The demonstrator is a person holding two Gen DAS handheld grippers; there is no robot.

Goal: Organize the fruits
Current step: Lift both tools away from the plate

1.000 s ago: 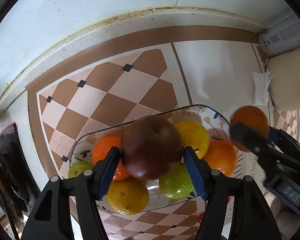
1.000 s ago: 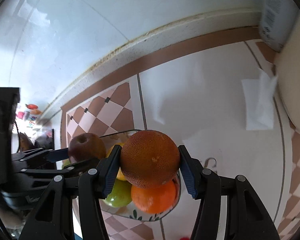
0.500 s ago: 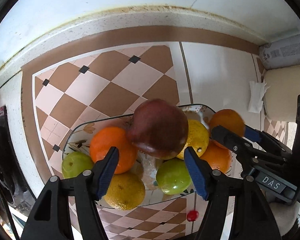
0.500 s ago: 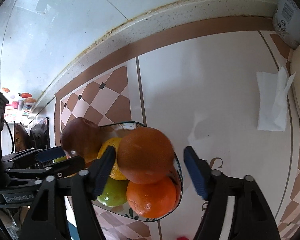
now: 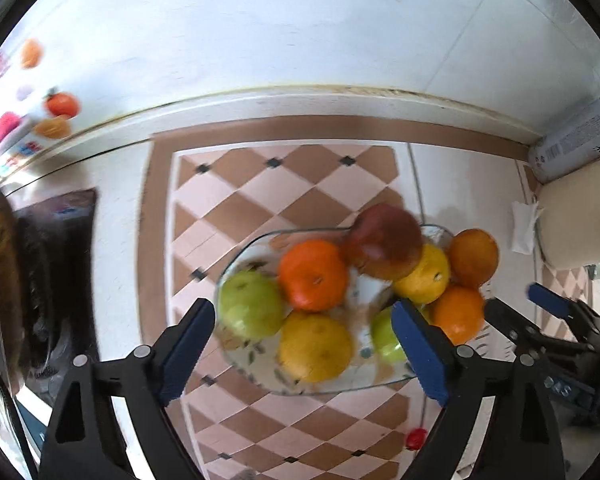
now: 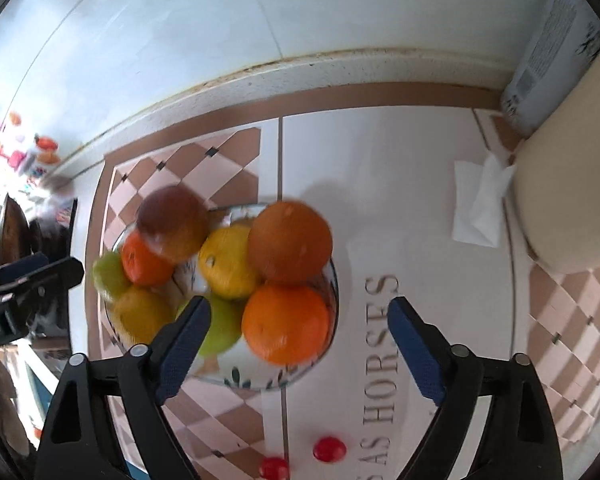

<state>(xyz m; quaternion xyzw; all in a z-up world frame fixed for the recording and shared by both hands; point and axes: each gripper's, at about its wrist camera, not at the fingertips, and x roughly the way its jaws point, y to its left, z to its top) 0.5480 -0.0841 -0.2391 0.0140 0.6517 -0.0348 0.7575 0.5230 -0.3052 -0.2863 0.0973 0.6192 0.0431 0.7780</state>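
Observation:
A glass bowl (image 5: pixel 244 356) (image 6: pixel 300 376) with a leaf pattern sits on the tiled counter, piled with several fruits. A dark red apple (image 5: pixel 384 242) (image 6: pixel 172 222) rests on top of the pile, beside an orange (image 5: pixel 314 274), a yellow citrus (image 5: pixel 424 276) and green apples (image 5: pixel 250 304). A dull orange (image 6: pixel 290 242) (image 5: pixel 474 258) lies on the bowl's right side above a brighter orange (image 6: pixel 286 324). My left gripper (image 5: pixel 304 344) hangs above the bowl, jaws opening, nothing between them. My right gripper (image 6: pixel 300 340) is likewise opening and empty.
A white napkin (image 6: pixel 480 204) lies by a cream container (image 6: pixel 568 200) and a grey carton (image 6: pixel 552 52) at the right. A dark pan and stove (image 5: pixel 28 280) stand at the left. Two small red fruits (image 6: pixel 328 448) lie on the counter in front of the bowl.
Both grippers let go of their fruit, the apple and the dull orange, which now rest in the bowl. Both jaws have widened and both grippers have lifted away from the bowl.

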